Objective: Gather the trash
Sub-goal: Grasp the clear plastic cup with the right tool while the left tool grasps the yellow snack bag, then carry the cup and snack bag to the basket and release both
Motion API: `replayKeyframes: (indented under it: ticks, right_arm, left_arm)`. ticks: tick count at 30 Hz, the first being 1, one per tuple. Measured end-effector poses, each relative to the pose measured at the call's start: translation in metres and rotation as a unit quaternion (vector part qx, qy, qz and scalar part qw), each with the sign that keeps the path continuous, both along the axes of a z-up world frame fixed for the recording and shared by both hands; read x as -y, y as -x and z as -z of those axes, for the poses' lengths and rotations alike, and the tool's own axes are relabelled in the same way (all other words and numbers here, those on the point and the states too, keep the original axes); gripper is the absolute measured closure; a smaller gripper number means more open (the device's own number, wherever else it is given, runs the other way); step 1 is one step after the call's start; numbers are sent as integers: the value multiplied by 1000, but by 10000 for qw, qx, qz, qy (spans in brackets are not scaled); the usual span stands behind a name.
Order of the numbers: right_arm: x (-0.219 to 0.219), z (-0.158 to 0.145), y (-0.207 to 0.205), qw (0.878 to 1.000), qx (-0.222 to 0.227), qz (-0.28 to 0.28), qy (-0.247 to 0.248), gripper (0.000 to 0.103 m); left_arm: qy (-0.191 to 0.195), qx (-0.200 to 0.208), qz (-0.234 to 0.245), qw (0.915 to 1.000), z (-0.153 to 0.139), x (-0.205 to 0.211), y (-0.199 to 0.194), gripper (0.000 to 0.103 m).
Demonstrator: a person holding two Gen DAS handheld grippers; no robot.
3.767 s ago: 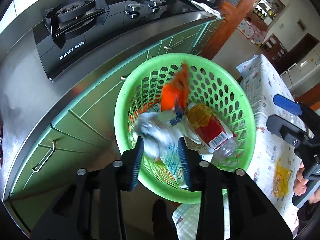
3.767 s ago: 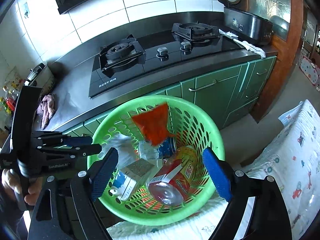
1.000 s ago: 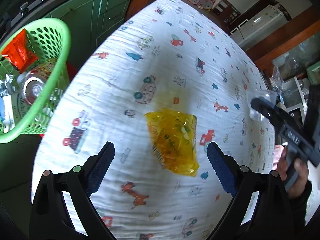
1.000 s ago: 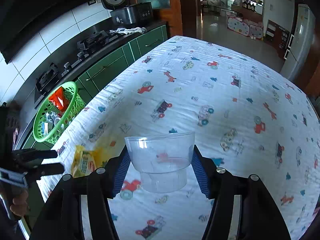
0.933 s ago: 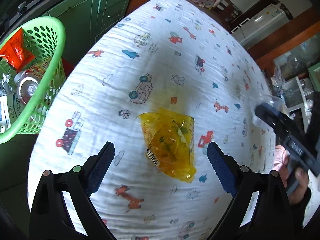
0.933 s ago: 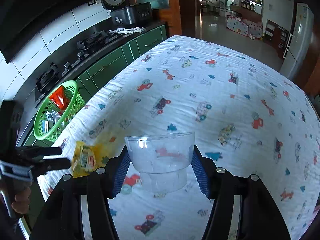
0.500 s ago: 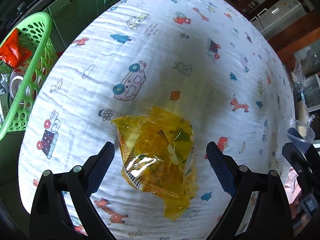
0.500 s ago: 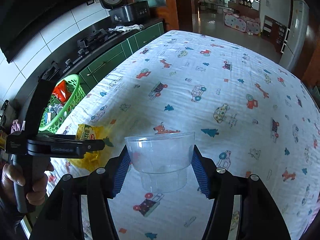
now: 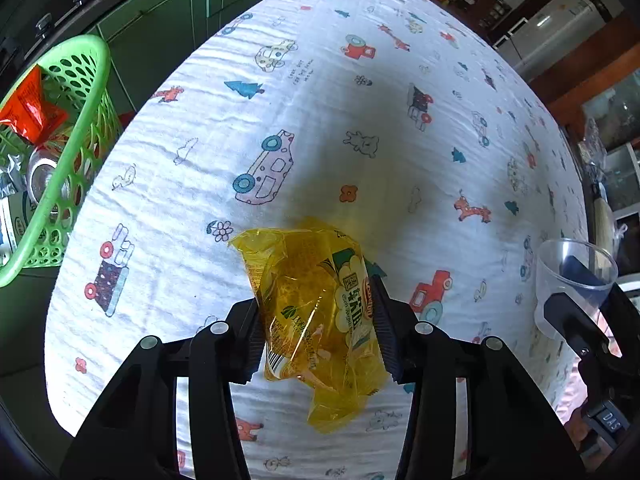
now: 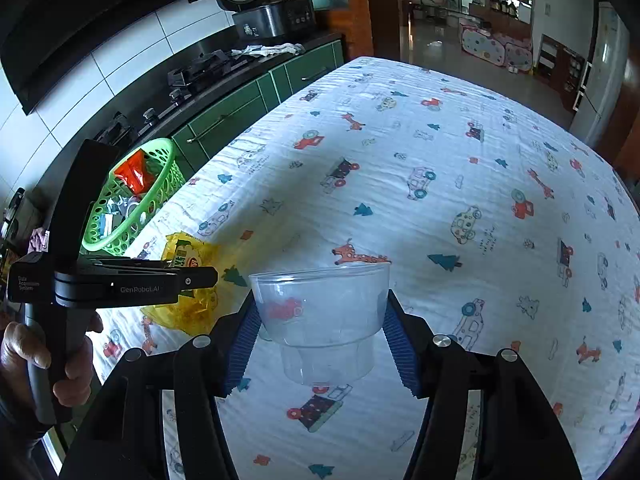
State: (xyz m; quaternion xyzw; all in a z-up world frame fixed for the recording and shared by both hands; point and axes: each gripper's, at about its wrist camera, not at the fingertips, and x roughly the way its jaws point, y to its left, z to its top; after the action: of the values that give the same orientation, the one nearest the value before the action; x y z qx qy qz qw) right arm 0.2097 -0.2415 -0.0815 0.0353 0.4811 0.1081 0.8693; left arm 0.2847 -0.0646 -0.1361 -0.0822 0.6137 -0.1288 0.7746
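Closing in from wide apart, the left hand-held gripper (image 9: pixel 318 334) has just brought its jaws onto the yellow wrapper (image 9: pixel 320 320) lying on the desk (image 9: pixel 360 100), pads now pressing its sides. Beside it, the right hand-held gripper (image 10: pixel 320 344) stays clamped on a clear plastic cup (image 10: pixel 322 312). Both look ready to go to the green basket (image 9: pixel 86 92), already holding trash, off the desk's edge.
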Motion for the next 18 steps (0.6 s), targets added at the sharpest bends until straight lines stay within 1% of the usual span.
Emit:
replayKeyframes:
  ticks: [1,4,11,16,18]
  right_arm:
    - [-2,-1,0,10000,7,-27,-16,45]
    - [-8,-2,0,9999,25,-110,-14,45]
    - [-24,-6,-1,9995,75,-315,-17,45]
    - [-37,-8,-8,9989,96,-466,-21,45]
    - [-44,-10,-12,9984,118,-547,-32,45]
  left_arm:
    - [22,19,13,10000,-2,-2,2,60]
    - [76,91,25,9999,-9,-7,5,62]
    - [131,320,8,9994,-30,-26,12,64]
    - [102,535,-141,9984,-48,-49,11,64]
    - [23,645,-206,9977,-56,-59,10,64]
